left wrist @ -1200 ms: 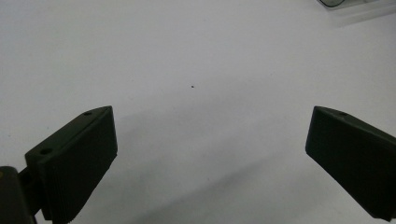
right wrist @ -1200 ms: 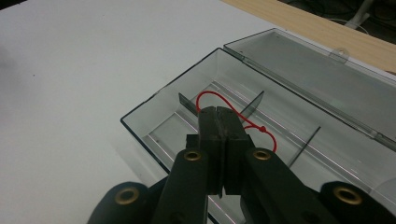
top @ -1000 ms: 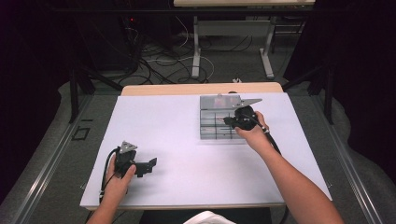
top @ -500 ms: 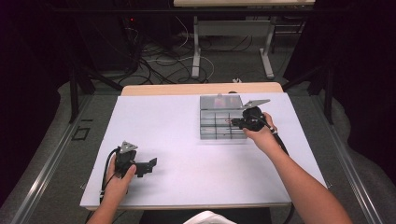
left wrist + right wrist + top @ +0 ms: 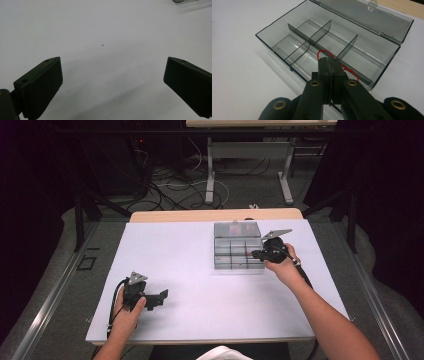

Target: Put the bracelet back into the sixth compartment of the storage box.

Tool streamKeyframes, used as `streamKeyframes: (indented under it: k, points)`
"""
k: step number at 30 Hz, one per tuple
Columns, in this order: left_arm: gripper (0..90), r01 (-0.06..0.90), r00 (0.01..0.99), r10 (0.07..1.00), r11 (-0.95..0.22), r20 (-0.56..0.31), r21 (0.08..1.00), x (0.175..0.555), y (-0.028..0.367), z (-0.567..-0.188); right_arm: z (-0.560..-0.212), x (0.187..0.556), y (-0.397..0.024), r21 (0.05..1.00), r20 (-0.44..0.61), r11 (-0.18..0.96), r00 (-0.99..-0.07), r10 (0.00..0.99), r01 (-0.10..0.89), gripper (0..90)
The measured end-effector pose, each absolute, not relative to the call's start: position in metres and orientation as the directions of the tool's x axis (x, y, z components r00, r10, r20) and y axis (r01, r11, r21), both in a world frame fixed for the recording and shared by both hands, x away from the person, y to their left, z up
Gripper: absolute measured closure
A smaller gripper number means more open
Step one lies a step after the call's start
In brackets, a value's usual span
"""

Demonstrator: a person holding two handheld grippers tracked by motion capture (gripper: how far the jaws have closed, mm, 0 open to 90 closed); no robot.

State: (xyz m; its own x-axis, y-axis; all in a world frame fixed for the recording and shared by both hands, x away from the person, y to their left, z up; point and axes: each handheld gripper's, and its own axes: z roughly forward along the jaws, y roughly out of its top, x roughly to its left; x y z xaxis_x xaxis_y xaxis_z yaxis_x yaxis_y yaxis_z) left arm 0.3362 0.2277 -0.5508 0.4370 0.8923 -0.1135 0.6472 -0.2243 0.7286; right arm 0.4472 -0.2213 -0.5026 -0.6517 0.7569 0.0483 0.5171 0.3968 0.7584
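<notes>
A: Where is the right hand-held gripper (image 5: 329,62)?

B: It is above the clear plastic box (image 5: 277,46), at the box's near right side in the high view (image 5: 254,254). Its jaws are pressed together, and a thin red loop (image 5: 325,53) comes out between the tips. So it holds this red loop, which looks like a rubber band or a thin wire; I cannot tell which one.

A: And where is the loop, compared with the box?

B: In the right gripper view it hangs over the middle part of the box, just above the long divider (image 5: 312,41) that runs along the box. Whether it touches the divider or the floor of a compartment, I cannot tell.

A: How does the box look?

B: It is grey and transparent, with its lid (image 5: 372,17) open and leaning back at the far side. Short walls cross the long divider and make several compartments. The box (image 5: 237,251) stands on the white bench (image 5: 180,255), right of the centre.

A: And the left hand-held gripper (image 5: 112,82)?

B: It rests low at the near left part of the bench (image 5: 160,297), well apart from the box. Its jaws stand wide, and between them I see only the white surface (image 5: 105,30).
</notes>
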Motion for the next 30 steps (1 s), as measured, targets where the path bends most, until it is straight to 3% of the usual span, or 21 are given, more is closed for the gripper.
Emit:
streamKeyframes:
  k: [30]
  points:
    - [2.6, 0.642, 0.441, 0.89, -0.222, -0.117, 0.733, 0.337, 0.227, -0.551, -0.525, 0.453, -0.224, 0.712, 0.034, 0.414, -0.617, 0.786, 0.567, 89.0]
